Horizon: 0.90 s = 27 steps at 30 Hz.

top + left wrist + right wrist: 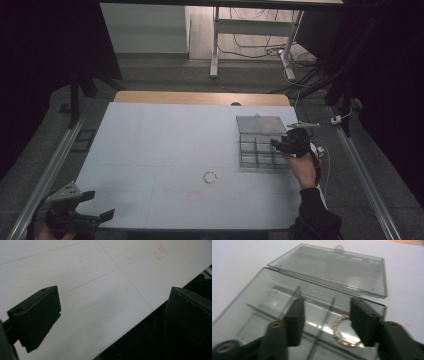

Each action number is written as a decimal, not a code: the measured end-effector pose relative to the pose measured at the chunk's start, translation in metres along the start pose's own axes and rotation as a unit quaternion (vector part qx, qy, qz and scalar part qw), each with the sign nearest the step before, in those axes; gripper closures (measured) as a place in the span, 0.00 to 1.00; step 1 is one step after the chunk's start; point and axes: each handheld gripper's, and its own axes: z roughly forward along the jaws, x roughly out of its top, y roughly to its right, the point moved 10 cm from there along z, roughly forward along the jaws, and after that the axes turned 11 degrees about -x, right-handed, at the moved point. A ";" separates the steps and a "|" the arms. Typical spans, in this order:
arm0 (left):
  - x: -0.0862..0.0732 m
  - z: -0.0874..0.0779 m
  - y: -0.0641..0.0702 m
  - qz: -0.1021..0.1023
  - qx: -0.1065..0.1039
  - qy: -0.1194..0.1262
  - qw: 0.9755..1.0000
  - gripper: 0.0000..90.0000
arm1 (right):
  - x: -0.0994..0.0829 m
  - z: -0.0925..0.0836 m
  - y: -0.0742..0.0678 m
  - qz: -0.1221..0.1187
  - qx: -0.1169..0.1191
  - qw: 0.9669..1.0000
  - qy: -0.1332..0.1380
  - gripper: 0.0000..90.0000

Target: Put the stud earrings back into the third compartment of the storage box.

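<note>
My right tongs (325,320) hang released over the box (257,305), gold ring (342,332) dropped in; next, my idle, released left tongs (82,212) fetch the bench ring (210,177).

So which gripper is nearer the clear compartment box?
Right. The right gripper hangs over the clear compartment box, jaws open; the left gripper sits at the table's near left corner.

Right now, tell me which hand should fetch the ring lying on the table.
Probably the left. The left tongs are open and free near the silver ring; the right tongs are over the clear box, where a gold ring lies.
</note>
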 end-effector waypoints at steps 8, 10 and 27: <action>0.000 0.000 0.000 0.000 0.002 -0.001 1.000 0.00 | -0.003 -0.008 -0.017 -0.013 0.024 1.000 -0.001 0.25; 0.000 0.000 0.000 0.000 0.002 -0.001 1.000 0.00 | -0.005 -0.010 -0.023 -0.018 0.032 0.999 -0.003 0.20; -0.001 0.001 0.000 0.000 0.001 -0.004 1.000 0.00 | -0.010 -0.024 -0.075 -0.039 0.095 0.995 0.005 0.01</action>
